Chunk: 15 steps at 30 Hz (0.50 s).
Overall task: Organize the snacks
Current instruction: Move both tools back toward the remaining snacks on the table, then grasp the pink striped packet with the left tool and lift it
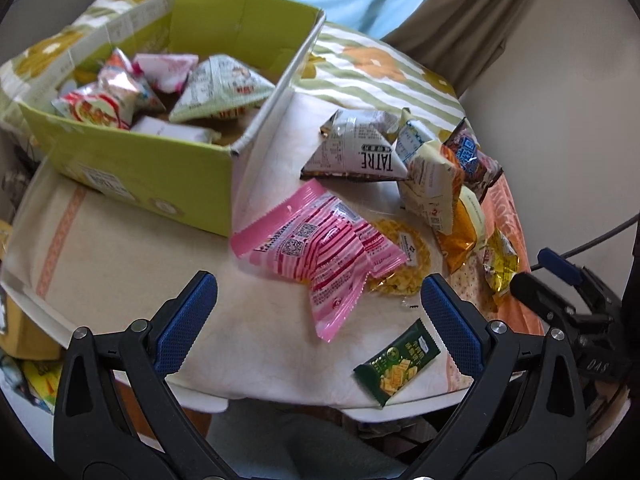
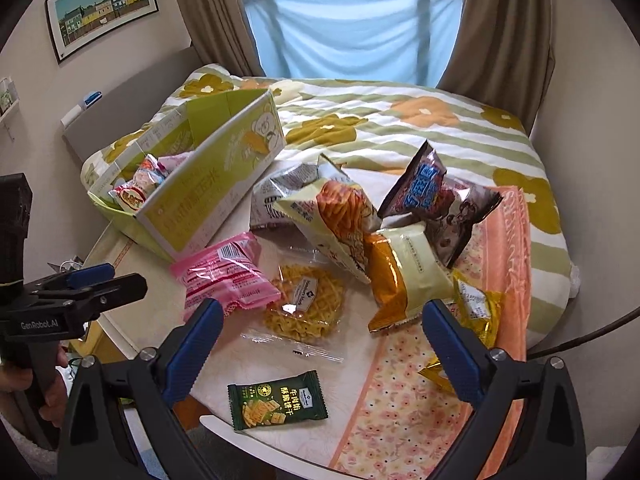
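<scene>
— Both claws, how do they stand?
— Left claw gapes wide and holds nothing, hanging above the tabletop just short of the pink packet. Right claw is just as wide and empty, over the waffle pack.

— And the snacks, taking the green box as the mark?
— Inside the box lie several packets, a red-and-white one and a pale green pyramid bag among them. Just right of the box is the pink packet, overlapping the waffle pack. Further right of the box sits a heap: a grey-white bag, a cream-and-orange bag, a dark bag with blue lettering. Nearer the claws than the box, a small dark green cracker packet lies flat and alone.
</scene>
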Motion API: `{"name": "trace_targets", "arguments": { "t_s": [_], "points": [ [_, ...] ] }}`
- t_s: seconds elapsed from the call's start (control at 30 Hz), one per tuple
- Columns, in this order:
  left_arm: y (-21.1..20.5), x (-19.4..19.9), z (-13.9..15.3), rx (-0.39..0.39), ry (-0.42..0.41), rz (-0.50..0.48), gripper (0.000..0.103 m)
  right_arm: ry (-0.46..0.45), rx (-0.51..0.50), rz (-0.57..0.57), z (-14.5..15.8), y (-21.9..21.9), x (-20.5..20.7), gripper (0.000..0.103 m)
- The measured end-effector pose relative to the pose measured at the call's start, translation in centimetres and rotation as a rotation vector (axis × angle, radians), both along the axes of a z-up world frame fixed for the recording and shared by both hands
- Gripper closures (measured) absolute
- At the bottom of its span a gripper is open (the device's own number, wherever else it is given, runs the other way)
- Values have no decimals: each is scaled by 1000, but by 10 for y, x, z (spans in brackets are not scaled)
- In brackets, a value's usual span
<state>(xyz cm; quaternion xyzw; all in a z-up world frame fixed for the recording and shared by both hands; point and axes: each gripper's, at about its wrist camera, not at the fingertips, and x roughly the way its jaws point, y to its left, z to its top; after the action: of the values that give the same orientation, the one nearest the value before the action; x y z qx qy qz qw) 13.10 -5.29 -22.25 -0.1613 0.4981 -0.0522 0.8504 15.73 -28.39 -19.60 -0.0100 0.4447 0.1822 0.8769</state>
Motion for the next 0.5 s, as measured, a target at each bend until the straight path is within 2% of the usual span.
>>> {"name": "trace_targets", "arguments": {
  "t_s": [0.3, 0.5],
  "points": [
    [1, 37, -56, -98, 77, 53, 2, 70, 24, 0, -53, 12, 11, 4],
    [3, 46, -80, -173, 118, 96, 2, 99, 30, 10, -70, 17, 16, 4]
  ]
}}
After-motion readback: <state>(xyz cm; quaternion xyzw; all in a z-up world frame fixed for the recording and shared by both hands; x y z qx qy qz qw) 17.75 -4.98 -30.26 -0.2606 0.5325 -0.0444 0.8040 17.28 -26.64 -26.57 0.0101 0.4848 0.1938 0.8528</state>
